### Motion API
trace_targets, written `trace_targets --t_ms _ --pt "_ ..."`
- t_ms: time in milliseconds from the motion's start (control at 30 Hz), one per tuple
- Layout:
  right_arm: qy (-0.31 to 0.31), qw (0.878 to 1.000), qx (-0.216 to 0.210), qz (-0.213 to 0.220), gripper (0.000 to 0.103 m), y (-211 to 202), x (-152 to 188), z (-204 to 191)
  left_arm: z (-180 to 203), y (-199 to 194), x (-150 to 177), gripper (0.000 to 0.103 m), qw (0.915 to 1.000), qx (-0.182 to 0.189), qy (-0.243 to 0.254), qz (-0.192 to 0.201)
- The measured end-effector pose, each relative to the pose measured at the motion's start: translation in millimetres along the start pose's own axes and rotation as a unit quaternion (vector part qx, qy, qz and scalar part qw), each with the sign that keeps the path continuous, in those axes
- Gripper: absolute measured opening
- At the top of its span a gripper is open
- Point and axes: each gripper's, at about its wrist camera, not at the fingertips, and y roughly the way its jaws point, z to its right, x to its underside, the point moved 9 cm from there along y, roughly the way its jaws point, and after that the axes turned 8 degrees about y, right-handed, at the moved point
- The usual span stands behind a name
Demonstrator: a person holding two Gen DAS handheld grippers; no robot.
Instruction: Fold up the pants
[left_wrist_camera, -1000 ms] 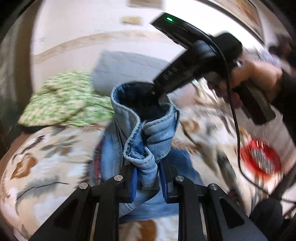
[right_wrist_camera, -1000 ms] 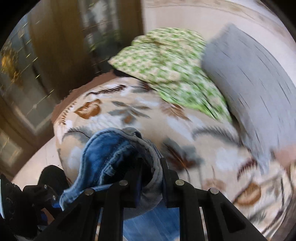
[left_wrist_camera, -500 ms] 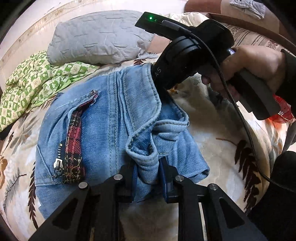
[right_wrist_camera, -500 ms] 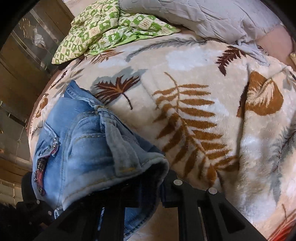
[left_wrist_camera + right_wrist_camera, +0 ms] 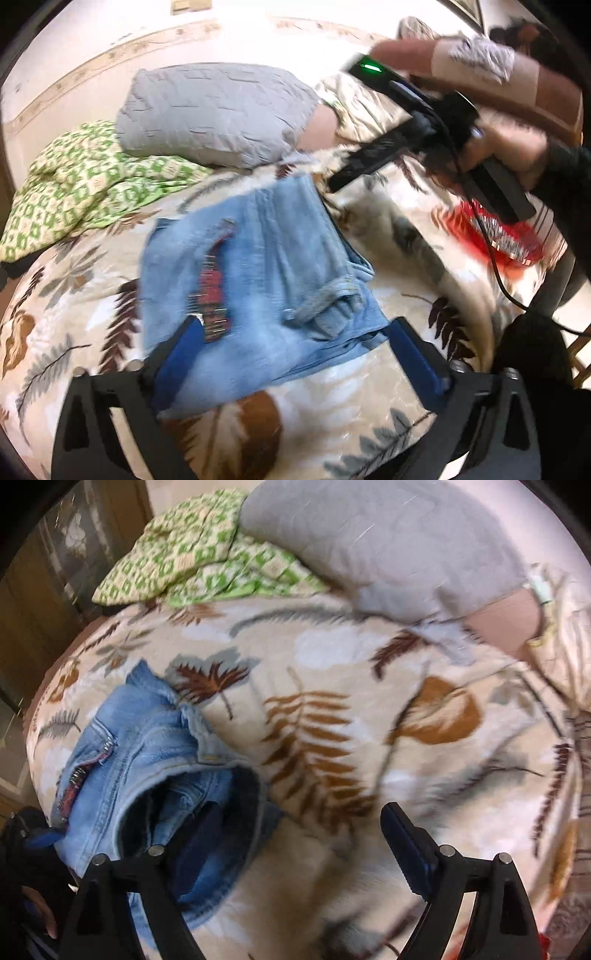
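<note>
- The folded pants (image 5: 266,280) lie on the bed (image 5: 406,258) directly ahead of my left tool (image 5: 295,345), their near edge between its two blue pads.
- My left tool's jaws are opening and stand wide; the pads straddle the denim but press on nothing.
- My right tool (image 5: 299,834) sits at the bundle's other side. Its jaws are opening too; one finger lies against the dark open cuff of the pants (image 5: 155,775), the other stands over bare bedspread, so nothing is gripped.
- In the left view the bundle's long axis runs away from me toward the grey pillow (image 5: 218,114) at the head of the bed, so the left tool is at the near short end and the right tool along the long side.
- The pants are light-blue denim, folded into a thick, roughly rectangular stack with a red plaid strip and a zip showing on top. One hem flap is bunched at the near right corner; I judge that it needs smoothing.
</note>
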Motion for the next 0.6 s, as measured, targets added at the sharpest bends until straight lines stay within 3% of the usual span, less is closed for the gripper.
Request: trace_targets --t_ms 133,333,467,600 --pt "0.071 0.997 -0.035 0.025 0.090 -30.8 1.2 8.0 -42.9 -23.4 -5.1 0.103 0.9964 0.024 -0.080 0.017" --pt "0.166 0.978 -0.125 0.017 0.094 -38.8 38.6 -16.5 -114.9 -12.5 -2.6 0.103 0.9754 0.071 -0.209 0.002" --pt "0.203 0.968 -0.150 0.006 0.095 -30.6 61.2 -38.1 -138.4 10.6 1.7 0.103 0.9702 0.085 -0.226 -0.027" --pt "0.246 0.953 -0.179 0.000 0.103 -16.0 72.7 -54.3 -140.8 38.5 7.5 0.103 0.9633 0.118 -0.233 -0.064"
